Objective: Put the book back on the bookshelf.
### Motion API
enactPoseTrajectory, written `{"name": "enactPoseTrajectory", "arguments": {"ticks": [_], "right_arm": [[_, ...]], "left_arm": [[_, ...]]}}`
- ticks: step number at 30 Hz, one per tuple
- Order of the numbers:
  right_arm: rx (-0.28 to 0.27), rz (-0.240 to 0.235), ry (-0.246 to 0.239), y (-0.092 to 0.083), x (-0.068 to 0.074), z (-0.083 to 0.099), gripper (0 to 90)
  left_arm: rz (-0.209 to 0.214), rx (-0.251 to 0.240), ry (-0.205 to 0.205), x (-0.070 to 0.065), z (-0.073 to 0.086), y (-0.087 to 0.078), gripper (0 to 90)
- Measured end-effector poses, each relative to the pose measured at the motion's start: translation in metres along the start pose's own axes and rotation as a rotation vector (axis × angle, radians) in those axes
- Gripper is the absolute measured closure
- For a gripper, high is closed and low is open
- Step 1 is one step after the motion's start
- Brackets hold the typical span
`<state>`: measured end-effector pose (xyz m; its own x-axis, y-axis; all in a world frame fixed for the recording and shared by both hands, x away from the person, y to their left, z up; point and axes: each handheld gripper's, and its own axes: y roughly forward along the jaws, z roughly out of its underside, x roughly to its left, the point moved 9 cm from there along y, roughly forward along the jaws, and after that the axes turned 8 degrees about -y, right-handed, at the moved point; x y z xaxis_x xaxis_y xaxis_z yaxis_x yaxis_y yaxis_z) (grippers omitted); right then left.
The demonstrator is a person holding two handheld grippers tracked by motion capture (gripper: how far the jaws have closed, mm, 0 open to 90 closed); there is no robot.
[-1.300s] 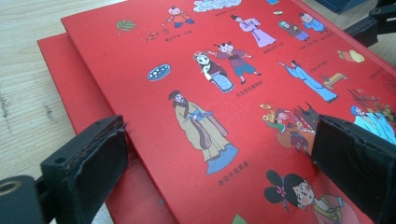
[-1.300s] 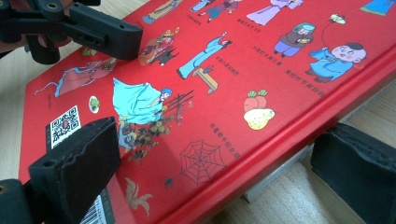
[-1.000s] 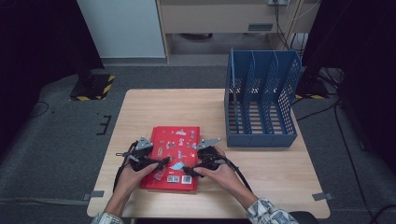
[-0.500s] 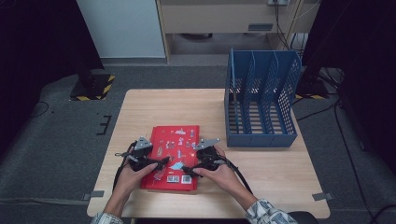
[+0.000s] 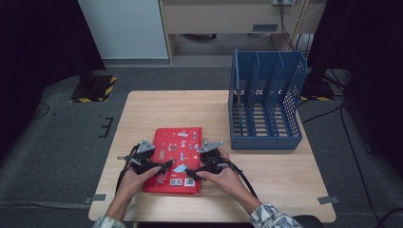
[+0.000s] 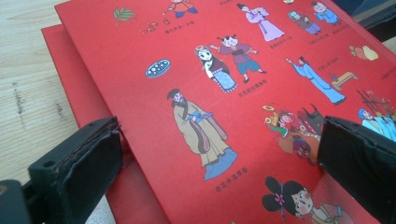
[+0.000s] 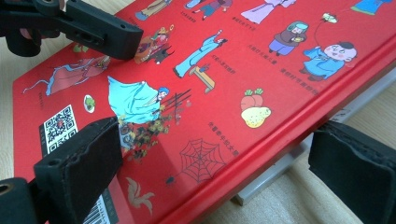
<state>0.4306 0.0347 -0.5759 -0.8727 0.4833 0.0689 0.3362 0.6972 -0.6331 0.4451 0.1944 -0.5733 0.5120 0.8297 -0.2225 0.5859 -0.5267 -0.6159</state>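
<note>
Little has shifted: left gripper [image 5: 164,167] jaws have just been opening over the flat red illustrated hardcover book [image 5: 178,142]; right gripper [image 5: 192,172] gapes astride its right edge.

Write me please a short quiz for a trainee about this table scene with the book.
1. True or false: the red book stands inside the blue file rack.
2. Choose one. The jaws of the right gripper are: A) shut on the book; B) open, with the book's edge between them; C) open above the rack.
3. Which square printed mark is on the cover, close to the right gripper?

Key
1. False: it lies on the table, to the left of the rack.
2. B
3. A QR code.
</note>
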Motion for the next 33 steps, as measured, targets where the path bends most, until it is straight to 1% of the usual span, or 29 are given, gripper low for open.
{"name": "enactPoseTrajectory", "arguments": {"ticks": [7,8,10,11,12,14,19,21,24,28,33], "right_arm": [[-0.007,-0.008,0.0,0.001,-0.001,0.0,4.0],[-0.004,-0.012,0.012,0.001,0.0,0.0,4.0],[-0.002,-0.019,0.013,0.001,-0.001,0.001,4.0],[-0.004,-0.019,0.016,0.002,-0.001,0.001,4.0],[-0.004,-0.021,0.018,0.002,-0.001,0.001,4.0],[0.002,-0.026,0.019,0.002,-0.001,0.001,4.0],[-0.002,-0.038,0.021,0.003,-0.002,0.001,4.0],[-0.004,-0.048,0.026,0.003,-0.002,0.0,4.0],[-0.01,-0.057,0.034,0.004,-0.001,-0.002,3.9],[-0.02,-0.057,0.038,0.005,-0.002,-0.007,3.6],[-0.025,-0.055,0.04,0.007,-0.003,-0.009,3.6]], "left_arm": [[-0.002,-0.004,-0.009,0.001,0.0,0.001,0.0],[-0.003,-0.001,-0.007,0.001,0.0,0.001,0.0],[-0.008,0.003,-0.009,0.001,-0.001,0.0,0.4],[-0.012,0.003,-0.01,0.002,-0.001,-0.001,1.7],[-0.023,0.0,-0.023,0.002,-0.002,-0.001,3.6],[-0.037,0.001,-0.035,0.003,-0.003,-0.002,7.3],[-0.035,0.006,-0.045,0.003,-0.003,-0.003,8.8],[-0.035,0.003,-0.06,0.004,-0.004,-0.003,10.7],[-0.029,0.0,-0.068,0.004,-0.004,-0.004,11.7],[-0.018,-0.003,-0.082,0.004,-0.004,-0.005,11.6],[-0.02,-0.007,-0.083,0.003,-0.004,-0.005,11.6]]}}
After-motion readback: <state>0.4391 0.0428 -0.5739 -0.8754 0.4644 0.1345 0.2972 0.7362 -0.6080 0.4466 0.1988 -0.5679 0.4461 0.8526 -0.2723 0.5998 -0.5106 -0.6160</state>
